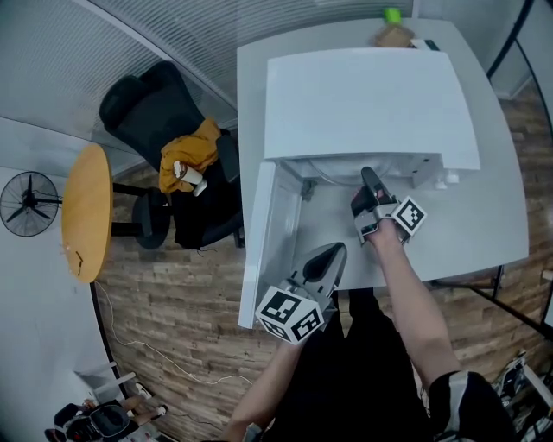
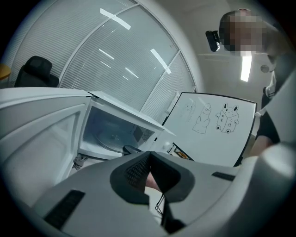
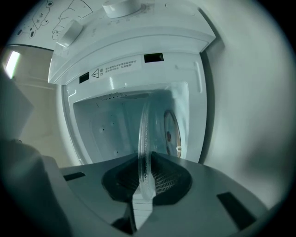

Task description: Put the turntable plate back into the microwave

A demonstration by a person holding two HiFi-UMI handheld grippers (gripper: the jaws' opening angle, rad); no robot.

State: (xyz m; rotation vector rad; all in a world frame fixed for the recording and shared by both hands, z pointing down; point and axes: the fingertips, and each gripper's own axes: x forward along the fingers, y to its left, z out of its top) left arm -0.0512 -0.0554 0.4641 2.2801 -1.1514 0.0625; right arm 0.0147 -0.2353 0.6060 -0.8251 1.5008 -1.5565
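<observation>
A white microwave point(image 1: 363, 95) stands on a grey table point(image 1: 501, 198), its door point(image 1: 263, 250) swung open to the left. My right gripper point(image 1: 367, 177) reaches level into the opening, shut on the rim of the clear glass turntable plate point(image 3: 144, 139). In the right gripper view the plate runs edge-on from between the jaws point(image 3: 147, 159) into the cavity point(image 3: 111, 125). The left gripper view shows the plate point(image 2: 113, 139) low inside the cavity. My left gripper point(image 1: 333, 252) hangs by the door's front edge, its jaws point(image 2: 149, 155) together with nothing between them.
A black office chair point(image 1: 164, 112) with a yellow garment point(image 1: 192, 151) stands left of the table, beside a round wooden table point(image 1: 86, 211) and a fan point(image 1: 28, 203). A whiteboard with drawings point(image 2: 217, 125) stands right of the microwave. A small green object point(image 1: 392, 15) sits at the table's far edge.
</observation>
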